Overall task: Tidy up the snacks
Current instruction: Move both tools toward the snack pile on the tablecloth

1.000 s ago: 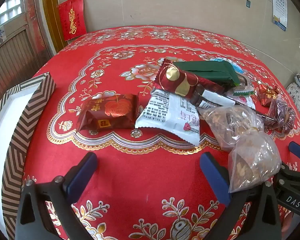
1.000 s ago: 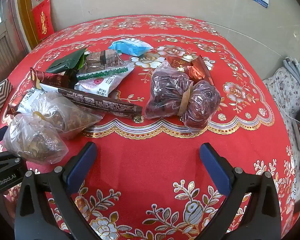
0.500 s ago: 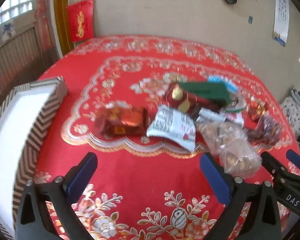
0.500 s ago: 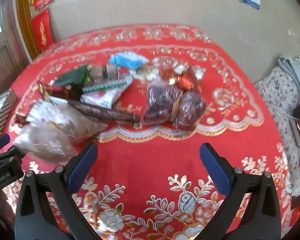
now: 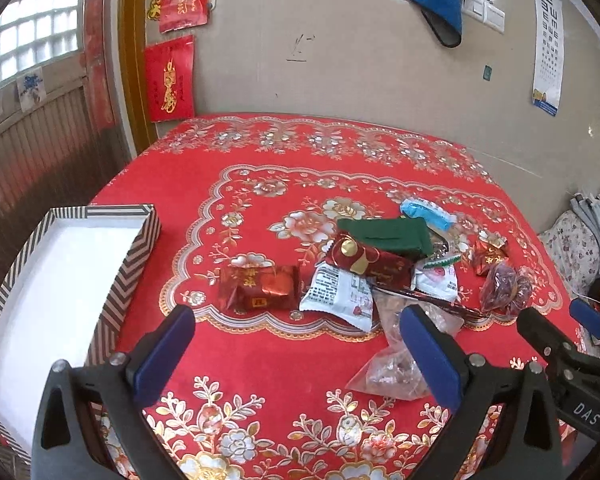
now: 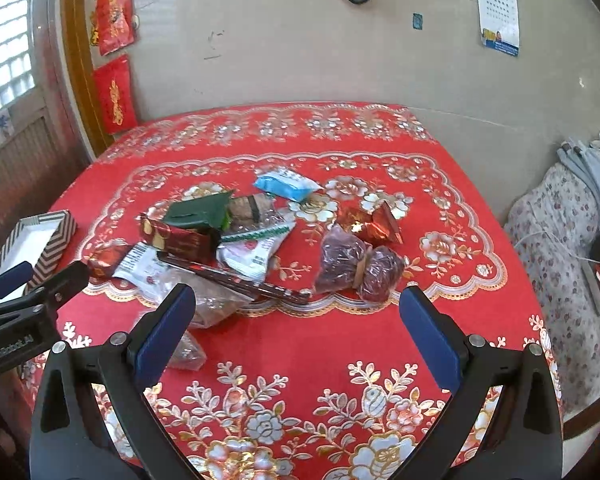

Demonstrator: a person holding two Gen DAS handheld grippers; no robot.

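Observation:
A pile of snacks lies mid-table: a dark red packet (image 5: 260, 287), a white packet (image 5: 340, 295), a maroon-gold packet (image 5: 368, 261), a green packet (image 5: 384, 233), a blue packet (image 6: 286, 183), a clear bag of brown snacks (image 5: 396, 364), a bag of dark red dates (image 6: 358, 266) and a red-gold packet (image 6: 370, 222). My left gripper (image 5: 296, 354) is open and empty, above the table's near edge. My right gripper (image 6: 296, 334) is open and empty, in front of the dates.
A striped box with a white inside (image 5: 52, 280) stands at the table's left edge. The red flowered tablecloth (image 5: 260, 360) covers the table. A wall stands behind the table, and a floral cushion (image 6: 556, 240) lies to the right.
Both grippers have pulled back and risen from the pile, so more of the table and wall shows. The snacks have not moved.

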